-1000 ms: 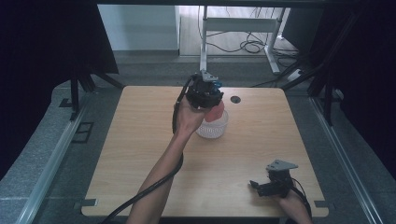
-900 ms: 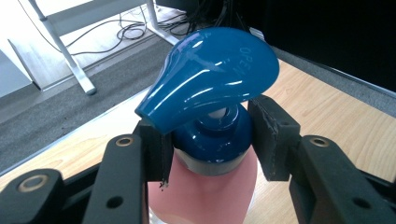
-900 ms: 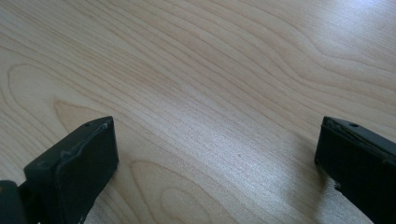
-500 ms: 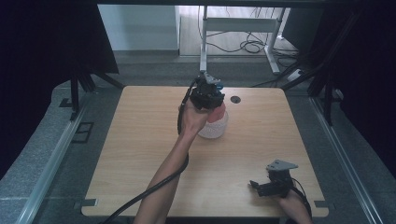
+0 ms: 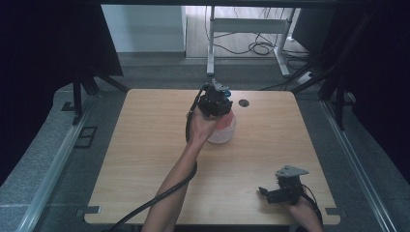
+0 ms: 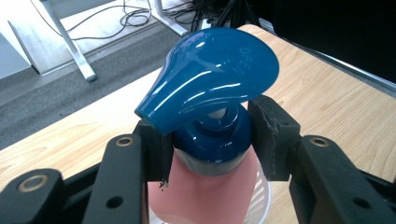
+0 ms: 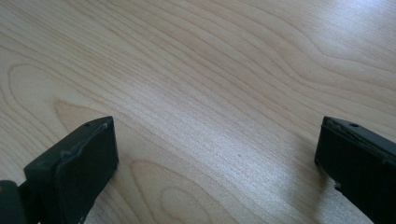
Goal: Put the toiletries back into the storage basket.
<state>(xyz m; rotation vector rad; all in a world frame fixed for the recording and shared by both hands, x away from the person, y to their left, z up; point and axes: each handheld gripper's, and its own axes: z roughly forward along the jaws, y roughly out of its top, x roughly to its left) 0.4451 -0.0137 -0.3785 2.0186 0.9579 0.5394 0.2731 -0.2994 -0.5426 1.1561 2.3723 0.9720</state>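
Observation:
A pink bottle (image 5: 224, 123) with a glossy blue pump head (image 6: 210, 79) stands in a white ribbed basket (image 5: 221, 137) at the middle of the table's far half. My left gripper (image 5: 216, 102) comes down on it from above and is shut on the bottle's blue collar (image 6: 212, 144), one pad on each side below the pump head. The pink body (image 6: 201, 196) and the basket's rim (image 6: 262, 200) show beneath the jaws. At the front right of the table, my right gripper (image 5: 265, 191) lies low and open, with bare wood between its jaws (image 7: 215, 154).
The wooden table (image 5: 145, 159) has a dark round hole (image 5: 243, 102) near its far edge, just right of the bottle. A black cable (image 5: 159, 198) trails from the left gripper along the forearm. A white desk frame (image 5: 251, 29) and floor cables lie beyond the table.
The left hand has sunk a little and shifted slightly right, with the bottle still in its grip. The right gripper has stayed put.

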